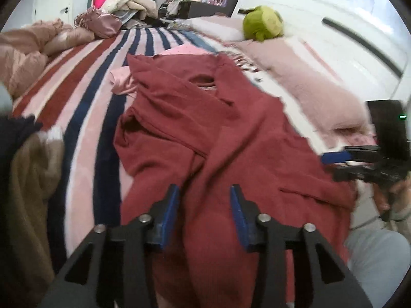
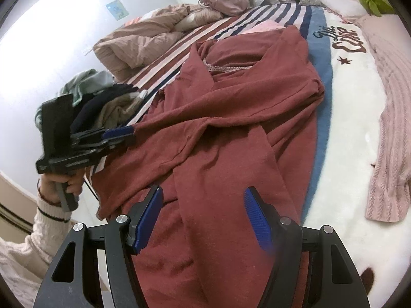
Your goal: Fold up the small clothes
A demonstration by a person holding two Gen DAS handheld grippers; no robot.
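A dark red long-sleeved garment lies crumpled on the striped bed cover, its sleeves folded across the body. My left gripper hovers over the garment's near part, jaws open, and the pads touch no cloth. From the right wrist view the left gripper sits at the garment's left edge by a sleeve end. My right gripper is open above the lower red cloth, a fold running between its fingers without being pinched. In the left wrist view the right gripper shows at the far right.
A pile of dark, tan and pale green clothes sits at the bed's left edge. A pink item lies under the red garment. A beige duvet, a pink knit blanket and a green plush toy are farther off.
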